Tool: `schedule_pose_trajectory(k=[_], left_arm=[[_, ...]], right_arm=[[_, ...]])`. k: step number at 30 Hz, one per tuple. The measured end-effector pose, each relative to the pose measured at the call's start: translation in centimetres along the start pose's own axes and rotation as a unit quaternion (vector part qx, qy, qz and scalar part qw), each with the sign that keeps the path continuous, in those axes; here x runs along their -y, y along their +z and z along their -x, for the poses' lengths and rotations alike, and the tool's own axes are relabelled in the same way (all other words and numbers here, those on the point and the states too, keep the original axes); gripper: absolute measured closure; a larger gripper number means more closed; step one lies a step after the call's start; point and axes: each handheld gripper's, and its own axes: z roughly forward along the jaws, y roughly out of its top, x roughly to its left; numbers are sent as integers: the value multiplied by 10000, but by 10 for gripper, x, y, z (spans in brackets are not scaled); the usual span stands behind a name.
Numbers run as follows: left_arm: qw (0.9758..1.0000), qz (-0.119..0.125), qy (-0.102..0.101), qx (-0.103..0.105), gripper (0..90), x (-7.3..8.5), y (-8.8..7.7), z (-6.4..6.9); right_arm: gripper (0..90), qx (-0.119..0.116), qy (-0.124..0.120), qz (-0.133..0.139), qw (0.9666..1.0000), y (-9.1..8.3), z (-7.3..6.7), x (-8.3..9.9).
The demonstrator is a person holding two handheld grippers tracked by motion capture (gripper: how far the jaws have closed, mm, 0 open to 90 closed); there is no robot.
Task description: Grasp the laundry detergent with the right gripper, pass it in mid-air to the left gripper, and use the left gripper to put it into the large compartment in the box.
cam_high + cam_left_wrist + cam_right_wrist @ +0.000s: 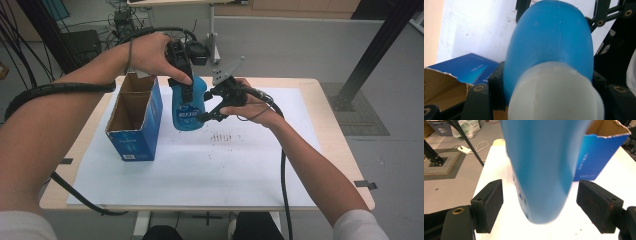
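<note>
A blue plastic bottle [189,107] with a white cap [556,92] is held upright beside an open blue cardboard box [135,120]. My left gripper [183,86] comes down from above and is shut on the bottle's upper part, one jaw on each side of it [547,87]. My right gripper [207,105] reaches in from the right at the level of the bottle's lower half. In the right gripper view its two black pads [489,205] stand wide on either side of the bottle [541,170], with a gap on both sides. The bottle's base is close to the white sheet [225,165].
The box [596,157] stands left of the bottle with its top torn open and brown inside [439,82]. The white sheet covers most of the wooden table [332,130]. Cables trail from both grippers across the table's front. Behind the table are a black stand and floor clutter.
</note>
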Motion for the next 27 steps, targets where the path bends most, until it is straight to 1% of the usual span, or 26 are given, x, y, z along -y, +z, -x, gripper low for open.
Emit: schedule_pose_trajectory(k=[1,2,3,7,8,9,10,11,12,13,16,17,18,19,20,21,22,23,24,25,27], left_arm=[[10000,-34,-49,10,375,0,-1,-1],[10000,-34,-49,10,375,0,-1,-1],[10000,-29,-87,14,375,0,-1,-1],[9996,-84,-268,29,375,0,-4,-4],[9996,-84,-268,29,375,0,-4,-4],[9993,-97,-368,43,375,0,-5,-6],[9993,-97,-368,43,375,0,-5,-6],[9990,-105,-431,47,375,0,-5,-6],[9984,-138,-544,72,375,0,-7,-7],[9984,-138,-544,72,375,0,-7,-7],[9976,-131,-684,40,375,-2,-9,-8],[9972,-137,-739,31,375,-2,-11,-9],[9967,-129,-803,15,375,-2,-12,-9],[9957,-150,-914,-15,374,-3,-16,-10],[9957,-150,-914,-15,375,-3,-16,-10],[9942,-173,-1057,-33,375,-3,-20,-11],[9942,-173,-1057,-33,374,-3,-20,-11],[9925,-172,-1209,-40,375,-4,-24,-12],[9925,-172,-1209,-40,375,-4,-24,-12],[9915,-177,-1287,-41,375,-4,-26,-13],[9877,-156,-1557,-18,375,-4,-32,-16]], right_arm=[[195,27,42,-18,10000,-2,0,1],[195,27,42,-18,10000,-2,0,1],[191,56,104,-47,9999,-5,0,3],[152,104,258,-218,9994,-14,-1,10],[152,104,258,-218,9994,-14,-1,10],[140,134,321,-311,9989,-18,-2,13],[137,142,350,-354,9987,-20,-2,15],[137,142,350,-354,9987,-20,-2,15],[133,179,379,-410,9983,-24,-4,18],[132,204,393,-444,9980,-26,-5,20],[130,249,423,-519,9974,-31,-8,24],[131,288,447,-566,9970,-37,-9,27],[131,288,447,-566,9970,-37,-9,27],[131,323,487,-603,9965,-42,-11,30],[131,323,487,-603,9965,-42,-11,30],[130,404,502,-682,9956,-48,-14,33],[130,404,502,-682,9956,-48,-14,33],[129,424,554,-698,9951,-53,-17,37],[129,424,554,-698,9951,-53,-17,37],[125,450,570,-752,9945,-56,-19,39],[98,513,663,-882,9926,-62,-23,44]])
